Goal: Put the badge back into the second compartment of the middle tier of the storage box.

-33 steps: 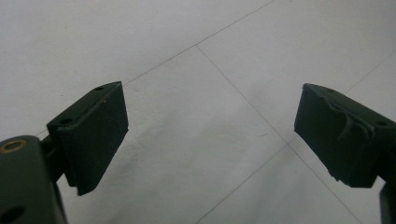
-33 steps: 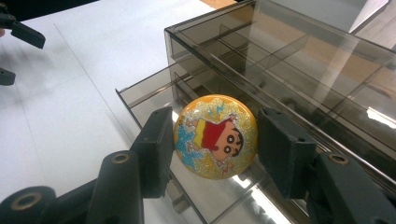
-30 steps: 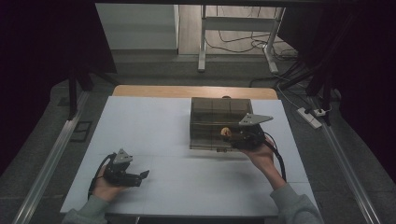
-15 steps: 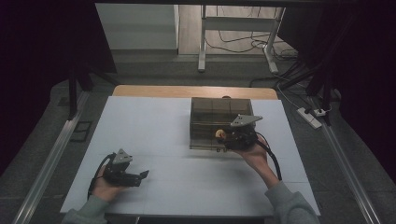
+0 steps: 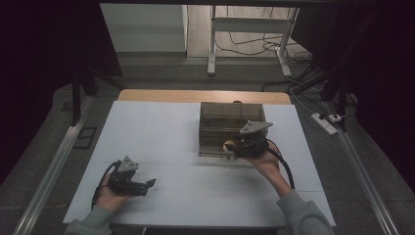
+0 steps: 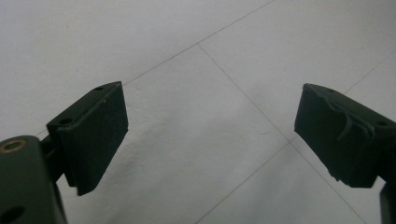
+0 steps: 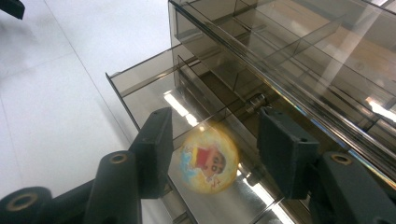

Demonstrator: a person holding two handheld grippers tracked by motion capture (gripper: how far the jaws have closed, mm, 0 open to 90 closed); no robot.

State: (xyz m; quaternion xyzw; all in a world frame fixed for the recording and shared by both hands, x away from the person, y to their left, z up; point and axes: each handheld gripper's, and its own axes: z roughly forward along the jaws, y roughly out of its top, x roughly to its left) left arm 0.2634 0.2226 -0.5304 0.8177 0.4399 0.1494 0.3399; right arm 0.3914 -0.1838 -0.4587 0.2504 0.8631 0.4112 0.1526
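A small yellow ball (image 7: 209,159) with a cartoon picture sits between the jaws of my right gripper (image 7: 215,122), over the pulled-out drawer (image 7: 140,88) of a smoky clear drawer box (image 7: 289,51). The jaws have just been opening, with a gap on each side of the blurred ball, so they no longer press it. From above, the right gripper (image 5: 236,146) is at the front of the box (image 5: 230,120) with the ball (image 5: 228,145) at its tips. My left gripper (image 5: 148,185) rests open near the table's front left, its jaws (image 6: 210,126) wide apart over bare white tabletop.
The white table (image 5: 161,127) has a wooden strip along its far edge. The drawer box has several compartments with thin dividers. Metal rails run along both sides of the table, and a power strip (image 5: 324,122) lies on the floor at the right.
The right gripper shifted slightly left along the box front with the ball. The left hand and its gripper stayed put.
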